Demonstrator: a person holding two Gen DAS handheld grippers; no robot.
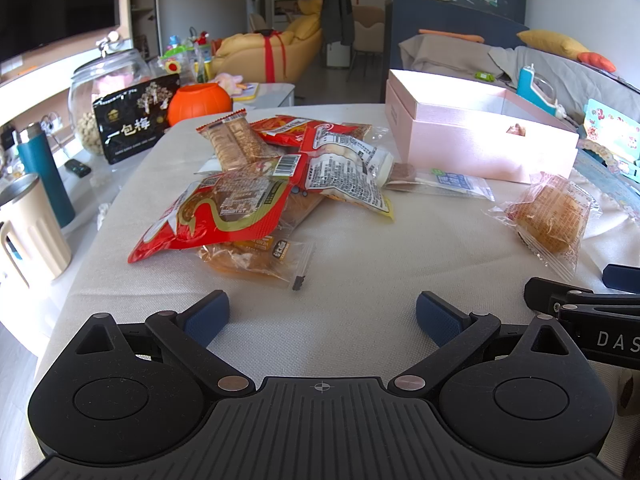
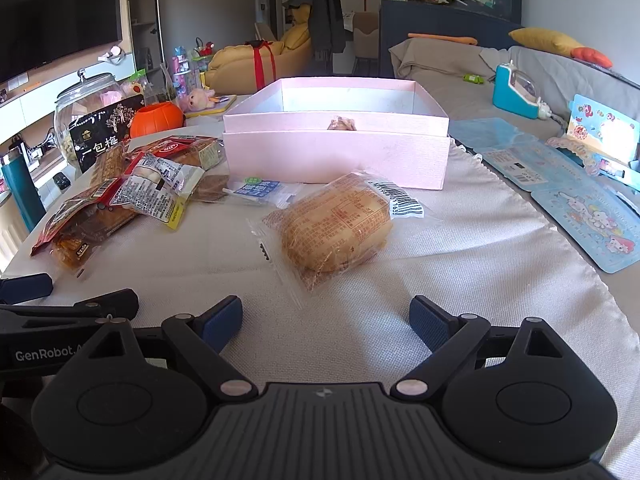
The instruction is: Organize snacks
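Both the left gripper (image 1: 322, 314) and the right gripper (image 2: 326, 322) hover low over the cloth-covered worktop (image 2: 360, 320) with jaws spread wide and empty. An open pink box (image 2: 336, 156) sits at the far side of the worktop. A wrapped bun (image 2: 336, 226) lies alone just in front of the box, and a heap of snack packets (image 1: 256, 188) lies to the box's left.

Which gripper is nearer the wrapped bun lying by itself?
Right. The right gripper sits open just short of the wrapped bun; the left gripper faces the snack pile.
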